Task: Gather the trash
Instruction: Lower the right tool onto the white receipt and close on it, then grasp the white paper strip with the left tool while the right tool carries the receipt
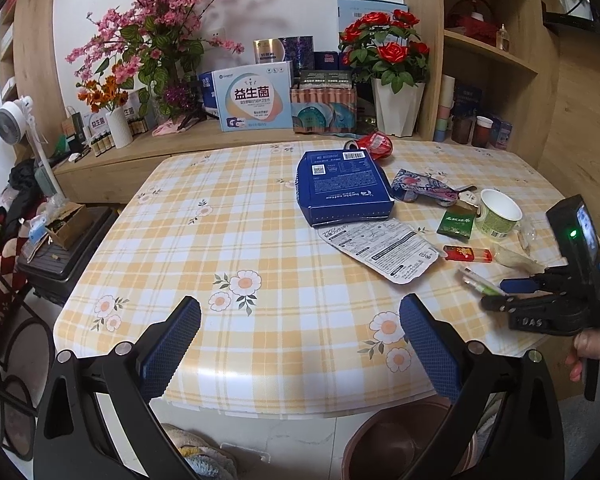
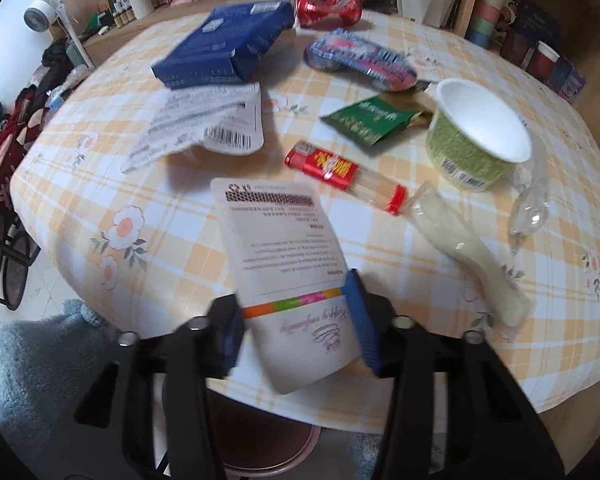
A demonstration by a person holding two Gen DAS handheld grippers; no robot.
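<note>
Checked cloth covers the bench [image 2: 580, 216], litter across its upper half; left tool [image 1: 300, 340] hangs apart, empty, at lower centre; right tool [image 2: 296, 320] straddles the pouch [image 2: 284, 248] at the lower edge: clamp squarely before lifting, or it slips

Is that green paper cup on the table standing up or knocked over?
Standing upright. The green paper cup rests on its base on the table, its open white mouth facing up.
</note>
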